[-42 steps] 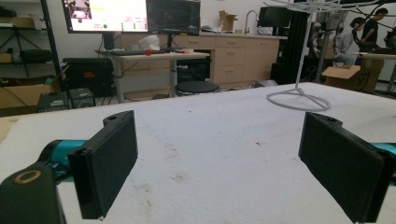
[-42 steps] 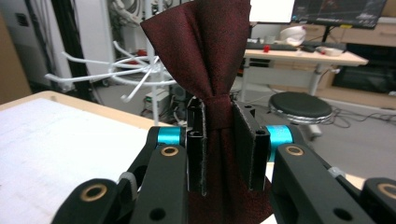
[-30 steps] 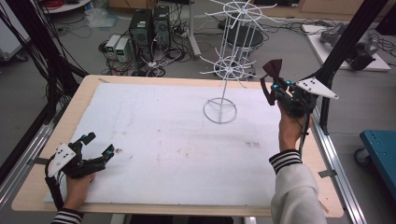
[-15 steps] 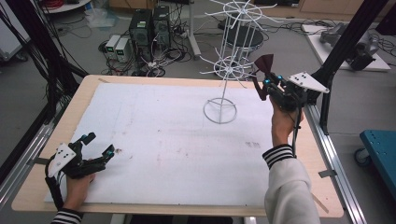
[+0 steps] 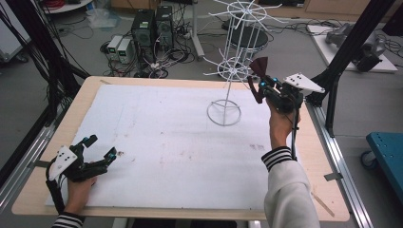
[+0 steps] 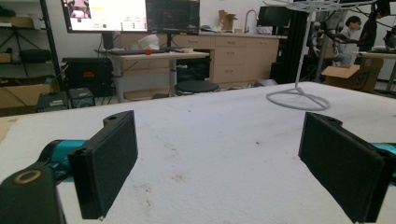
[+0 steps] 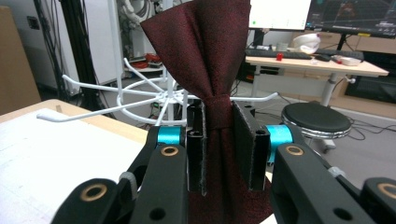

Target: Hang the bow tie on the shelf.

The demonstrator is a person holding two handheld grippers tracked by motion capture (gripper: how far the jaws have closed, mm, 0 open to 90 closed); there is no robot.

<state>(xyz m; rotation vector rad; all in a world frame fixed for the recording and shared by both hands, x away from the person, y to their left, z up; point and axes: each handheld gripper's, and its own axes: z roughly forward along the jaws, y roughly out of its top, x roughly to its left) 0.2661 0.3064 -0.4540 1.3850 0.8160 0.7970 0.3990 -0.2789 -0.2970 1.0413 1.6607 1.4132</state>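
Note:
A dark red bow tie (image 7: 205, 60) is pinched at its knot between the pads of my right gripper (image 7: 218, 140). In the high view that right gripper (image 5: 259, 84) holds the bow tie (image 5: 258, 71) in the air, close beside the lower ring of hooks of a white wire rack (image 5: 228, 64). The rack's round base (image 5: 224, 113) stands on the white mat. My left gripper (image 5: 97, 151) rests low at the mat's near left corner, jaws wide apart with nothing between them. Its pads (image 6: 109, 161) frame bare mat, with the rack base (image 6: 299, 98) far off.
The white mat (image 5: 161, 137) covers most of the wooden table (image 5: 313, 156). Black frame posts (image 5: 342, 52) rise just right of the rack. Computers and cables lie on the floor behind the table. A blue cart (image 5: 385, 152) stands off the right edge.
My right hand has carried the bow tie leftward, toward the rack's lower hooks. The left gripper has stayed where it was.

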